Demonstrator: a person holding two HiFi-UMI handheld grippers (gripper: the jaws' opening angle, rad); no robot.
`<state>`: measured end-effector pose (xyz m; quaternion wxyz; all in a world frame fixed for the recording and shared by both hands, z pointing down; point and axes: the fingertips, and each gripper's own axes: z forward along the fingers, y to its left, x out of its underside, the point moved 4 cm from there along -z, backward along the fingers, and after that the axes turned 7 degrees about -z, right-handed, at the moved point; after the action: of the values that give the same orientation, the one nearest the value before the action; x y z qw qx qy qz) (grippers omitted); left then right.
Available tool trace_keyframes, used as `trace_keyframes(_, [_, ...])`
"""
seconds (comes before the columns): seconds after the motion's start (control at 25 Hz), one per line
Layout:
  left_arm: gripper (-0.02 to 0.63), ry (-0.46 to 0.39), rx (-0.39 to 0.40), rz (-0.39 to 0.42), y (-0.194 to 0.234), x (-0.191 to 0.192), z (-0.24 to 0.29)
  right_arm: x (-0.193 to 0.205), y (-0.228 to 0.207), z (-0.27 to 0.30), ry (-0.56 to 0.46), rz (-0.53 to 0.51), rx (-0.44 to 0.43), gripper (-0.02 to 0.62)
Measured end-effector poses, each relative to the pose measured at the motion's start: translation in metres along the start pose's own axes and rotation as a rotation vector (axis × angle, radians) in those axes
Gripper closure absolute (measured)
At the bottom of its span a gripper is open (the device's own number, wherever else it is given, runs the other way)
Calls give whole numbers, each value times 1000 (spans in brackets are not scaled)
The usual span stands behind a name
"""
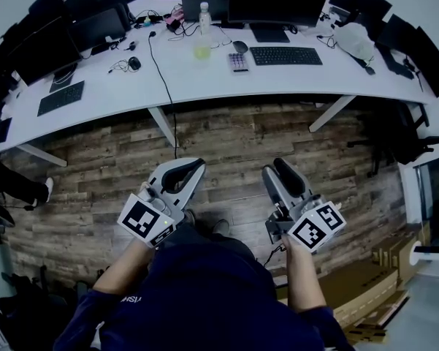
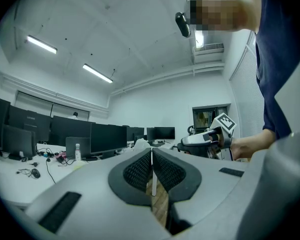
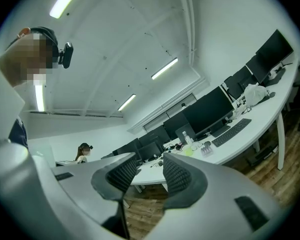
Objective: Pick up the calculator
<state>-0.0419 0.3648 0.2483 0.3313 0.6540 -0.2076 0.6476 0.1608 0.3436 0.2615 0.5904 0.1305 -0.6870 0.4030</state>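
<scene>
The calculator lies flat on the white bench, just to the left of the black keyboard and close to it without touching. Its long axis runs across the bench's depth, from the near edge toward the monitors, square to the keyboard's length. Which end carries the display I cannot tell. A mouse sits just behind the calculator, off the keyboard's far left corner, and a clear bottle stands farther left and back. Both tools hang over the wooden floor, well short of the keyboard. The left tool is clenched with nothing in it. The right tool is released, jaws apart and empty.
</scene>
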Motion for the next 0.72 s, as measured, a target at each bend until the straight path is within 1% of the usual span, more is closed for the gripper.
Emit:
trace_keyframes(0.16, [574,5,-7,0,0,3,5,2,-8,-4,6,7,0,443])
trace_keyframes(0.48, [574,6,-8,-6,14,4,25,0,-28,3,11,17,16,443])
trace_keyframes(0.72, [574,8,2,-18,34,4,49,-2,-49,21,28,25,31,443])
